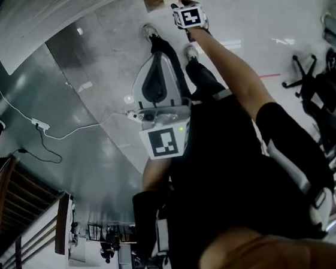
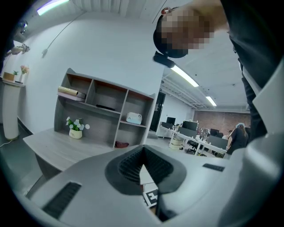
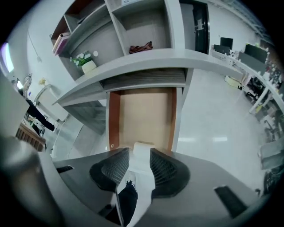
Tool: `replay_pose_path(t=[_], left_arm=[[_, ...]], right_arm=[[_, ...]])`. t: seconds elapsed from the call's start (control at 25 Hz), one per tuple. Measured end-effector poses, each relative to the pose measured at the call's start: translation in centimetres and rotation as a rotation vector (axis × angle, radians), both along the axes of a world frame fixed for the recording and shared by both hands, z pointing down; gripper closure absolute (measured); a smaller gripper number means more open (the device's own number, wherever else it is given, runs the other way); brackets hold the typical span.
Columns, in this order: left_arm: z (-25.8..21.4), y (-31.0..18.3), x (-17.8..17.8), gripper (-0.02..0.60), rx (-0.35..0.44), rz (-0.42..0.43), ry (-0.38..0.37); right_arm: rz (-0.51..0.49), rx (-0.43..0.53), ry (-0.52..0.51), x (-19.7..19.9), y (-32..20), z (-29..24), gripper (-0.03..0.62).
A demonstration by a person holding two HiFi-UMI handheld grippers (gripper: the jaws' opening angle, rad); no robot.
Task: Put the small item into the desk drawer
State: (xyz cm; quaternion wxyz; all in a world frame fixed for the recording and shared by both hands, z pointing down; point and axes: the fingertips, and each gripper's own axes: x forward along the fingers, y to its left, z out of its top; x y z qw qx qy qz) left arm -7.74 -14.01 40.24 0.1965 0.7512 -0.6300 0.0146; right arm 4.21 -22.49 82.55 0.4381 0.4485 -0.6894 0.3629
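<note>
White block-shaped small item [image 3: 143, 147] sits between the fingers of the right gripper [image 3: 140, 153]. The dark ribbed pads lie against both its sides, so the fingers are clenched on it, not released. The right gripper points steeply down over the open drawer [image 3: 114, 116], which has orange-brown side walls and a bare tan bottom. The drawer stands pulled out from under the curved front edge of the grey table [image 3: 146, 60]. In the right gripper view the item lines up with the drawer's front end, above it and clear of the bottom. Nothing else shows inside the drawer.

The left gripper [image 2: 142, 151] is held roughly level, aimed across the room at the grey shelf unit [image 2: 127, 111] standing on the table. Its fingers meet at the tips with nothing between them.

Assessment: the step in hand is delivery. The item is gripped and positioned over the opening but not yet deposited.

The next move calls for lowering the right gripper between the side walls until the item is close to the tan bottom. The fingers then need to part and lift clear. The drawer may then want pushing shut, and the idle left gripper is free for that.

Risk noted: a release from height may let the block bounce or tumble toward the front edge.
</note>
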Motion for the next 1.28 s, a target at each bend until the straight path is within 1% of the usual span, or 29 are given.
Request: replay_pose_path(t=[0.16, 0.28, 0.52, 0.84, 1.04, 1.12, 1.2, 1.28], left_arm=[[-1.4, 0.8, 0.6, 0.586, 0.023, -0.004, -0.008], [-2.1, 1.7, 1.2, 0.586, 0.027, 0.002, -0.017], [-3.8, 3.3, 2.7, 0.586, 0.065, 0.007, -0.032], [-6.6, 5.9, 4.9, 0.586, 0.113, 0.005, -0.053], [-9.4, 8.1, 6.5, 0.586, 0.168, -0.012, -0.049], [-10.1, 9.2, 7.3, 0.586, 0.184, -0.001, -0.073], [-10.5, 10.4, 8.0, 0.586, 0.191, 0.010, -0.103], [-11.2, 11.5, 8.6, 0.586, 0.197, -0.006, -0.102]], right_arm=[[-0.010, 0.024, -0.018, 0.1, 0.4, -1.7, 0.501], [-0.006, 0.024, -0.021, 0.5, 1.0, -3.1, 0.544], [-0.021, 0.063, -0.039, 1.4, 2.0, -6.1, 0.590], [-0.056, 0.132, -0.095, 2.2, 4.0, -11.9, 0.594], [-0.078, 0.169, -0.131, 3.3, 6.2, -15.1, 0.595], [-0.088, 0.189, -0.143, 3.9, 7.2, -16.6, 0.595], [-0.103, 0.198, -0.186, 3.7, 8.4, -18.6, 0.595], [-0.114, 0.189, -0.246, 3.3, 10.0, -20.4, 0.595]])
